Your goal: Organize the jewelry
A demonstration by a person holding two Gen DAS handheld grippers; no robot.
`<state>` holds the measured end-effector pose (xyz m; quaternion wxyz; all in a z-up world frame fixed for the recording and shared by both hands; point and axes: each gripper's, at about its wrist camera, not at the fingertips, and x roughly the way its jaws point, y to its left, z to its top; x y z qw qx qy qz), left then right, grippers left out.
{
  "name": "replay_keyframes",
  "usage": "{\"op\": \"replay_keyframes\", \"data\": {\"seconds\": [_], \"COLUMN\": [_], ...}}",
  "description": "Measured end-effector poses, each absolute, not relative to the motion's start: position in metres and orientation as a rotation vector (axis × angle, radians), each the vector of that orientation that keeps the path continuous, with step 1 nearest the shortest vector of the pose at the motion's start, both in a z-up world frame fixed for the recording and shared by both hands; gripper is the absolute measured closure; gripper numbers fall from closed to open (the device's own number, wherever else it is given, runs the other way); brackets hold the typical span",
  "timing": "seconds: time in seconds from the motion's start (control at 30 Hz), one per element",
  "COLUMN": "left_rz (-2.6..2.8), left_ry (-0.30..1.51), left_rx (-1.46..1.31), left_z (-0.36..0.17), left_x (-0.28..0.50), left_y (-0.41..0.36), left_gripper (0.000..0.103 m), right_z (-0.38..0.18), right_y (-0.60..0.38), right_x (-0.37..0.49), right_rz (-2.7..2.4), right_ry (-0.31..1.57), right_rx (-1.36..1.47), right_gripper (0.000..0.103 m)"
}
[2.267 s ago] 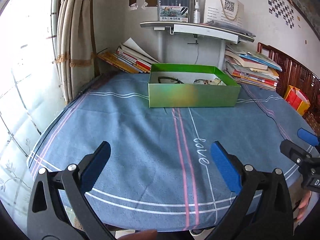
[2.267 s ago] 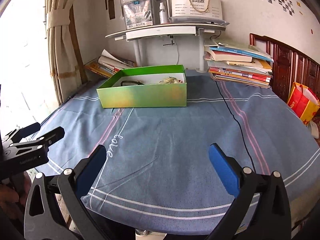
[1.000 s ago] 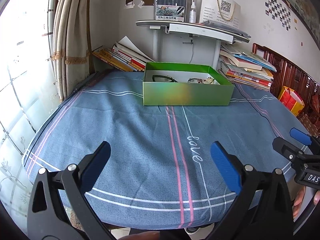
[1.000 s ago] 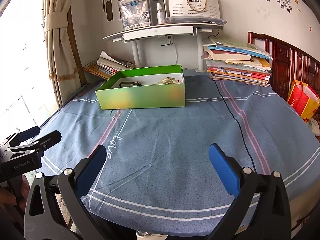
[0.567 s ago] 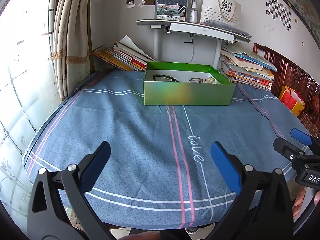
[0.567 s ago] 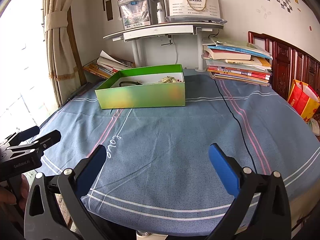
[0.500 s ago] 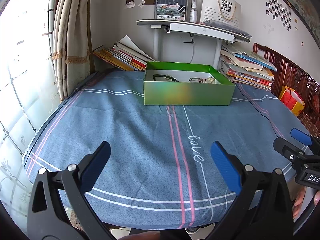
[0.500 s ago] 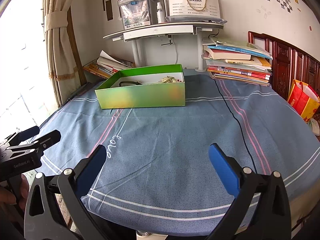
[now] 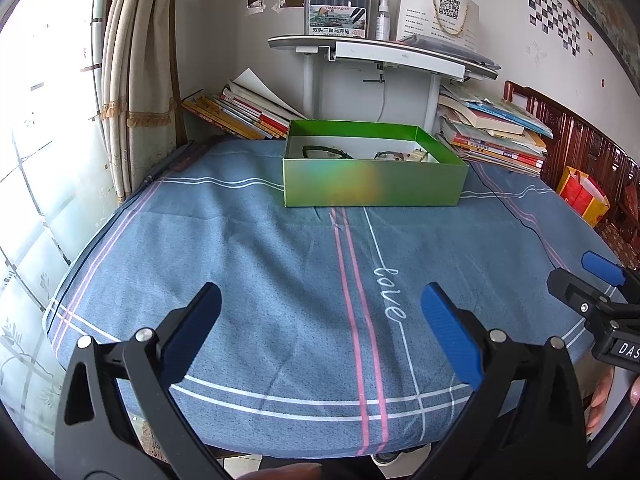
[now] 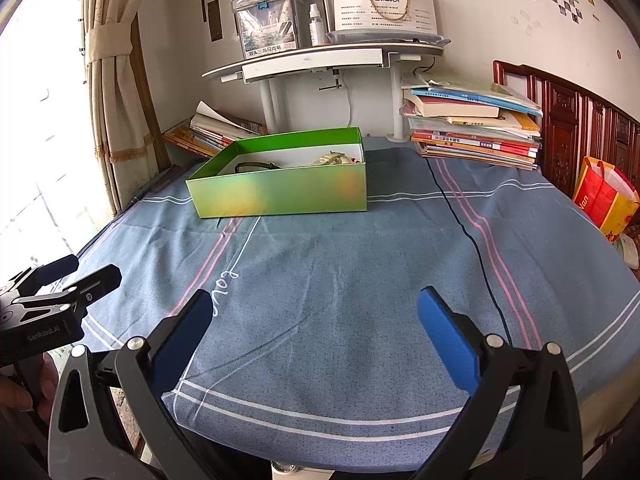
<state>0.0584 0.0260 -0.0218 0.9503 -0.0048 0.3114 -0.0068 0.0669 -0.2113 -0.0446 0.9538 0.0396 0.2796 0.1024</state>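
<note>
Both claws spread, empty: left gripper (image 9: 318, 326), right gripper (image 10: 314, 326). Box (image 9: 374, 186) far off at 12 o'clock, long axis crosswise; neither clearly nearer.

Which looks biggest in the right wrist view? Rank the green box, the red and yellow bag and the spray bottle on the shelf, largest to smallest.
1. green box
2. red and yellow bag, though the frame edge cuts it off
3. spray bottle

This is apparent size only; the bottle stands farthest from the camera.
</note>
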Motion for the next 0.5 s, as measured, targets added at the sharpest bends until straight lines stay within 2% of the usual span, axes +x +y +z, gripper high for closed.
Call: {"op": "replay_keyframes", "data": {"seconds": [0.5], "left_rz": [-0.014], "left_ry": [0.637], "left_rx": [-0.005], "left_z": [-0.0231], "left_x": [0.0578], "left_y": [0.0240], "left_gripper": [0.004], "right_z": [-0.0487], "right_y": [-0.2136], "right_x": [0.0671], "right_rz": [0.208], "right_ry": [0.574], "right_rx": [0.083], "right_gripper": [0.003]}}
